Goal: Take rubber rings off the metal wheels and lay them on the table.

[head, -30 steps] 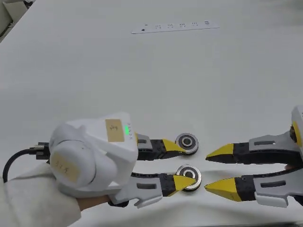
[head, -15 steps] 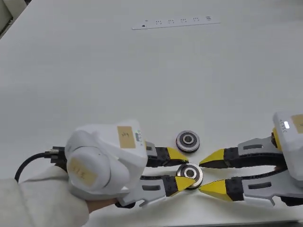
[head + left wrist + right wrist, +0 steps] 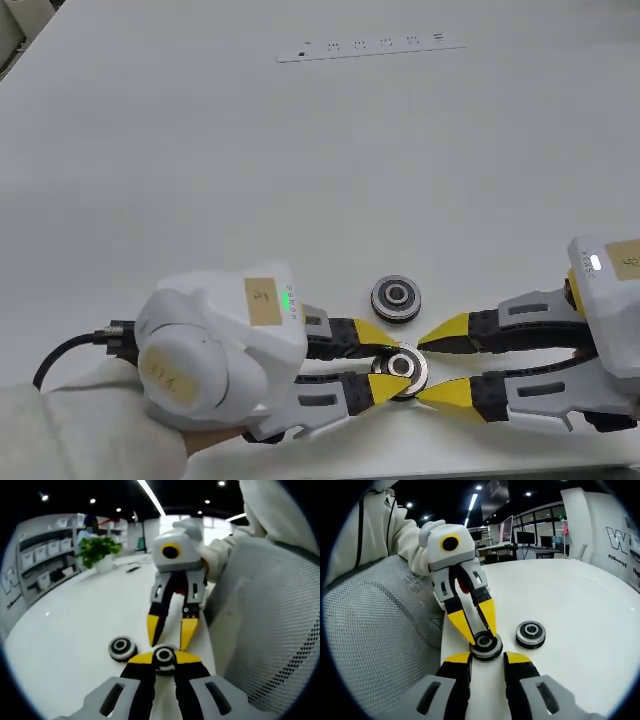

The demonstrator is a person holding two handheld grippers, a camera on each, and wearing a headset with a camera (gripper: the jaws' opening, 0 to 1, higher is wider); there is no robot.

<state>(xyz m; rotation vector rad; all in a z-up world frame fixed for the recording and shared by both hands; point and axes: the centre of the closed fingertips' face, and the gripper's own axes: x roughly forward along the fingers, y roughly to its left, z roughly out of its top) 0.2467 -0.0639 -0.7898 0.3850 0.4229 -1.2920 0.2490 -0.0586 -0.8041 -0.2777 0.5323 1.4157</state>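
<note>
Two metal wheels with black rubber rings lie near the table's front edge. The near wheel (image 3: 404,366) sits between the yellow tips of my left gripper (image 3: 392,362), which is shut on it from the left. The same wheel (image 3: 164,654) shows between the tips of the left gripper (image 3: 164,660) in its own view. My right gripper (image 3: 421,368) comes from the right, open, its tips flanking the wheel's right side. The right gripper view has this wheel (image 3: 486,647) just ahead of the right gripper (image 3: 487,659). The far wheel (image 3: 396,298) lies free.
A white power strip (image 3: 370,47) lies flat at the far side of the white table (image 3: 300,180). A black cable (image 3: 70,350) trails from the left gripper. A grey mesh chair back (image 3: 375,645) stands beyond the table's front edge.
Both grippers have moved in on the near wheel. The left jaws narrowed onto it, and the right gripper slid left until its tips reached the wheel. The far wheel has stayed put.
</note>
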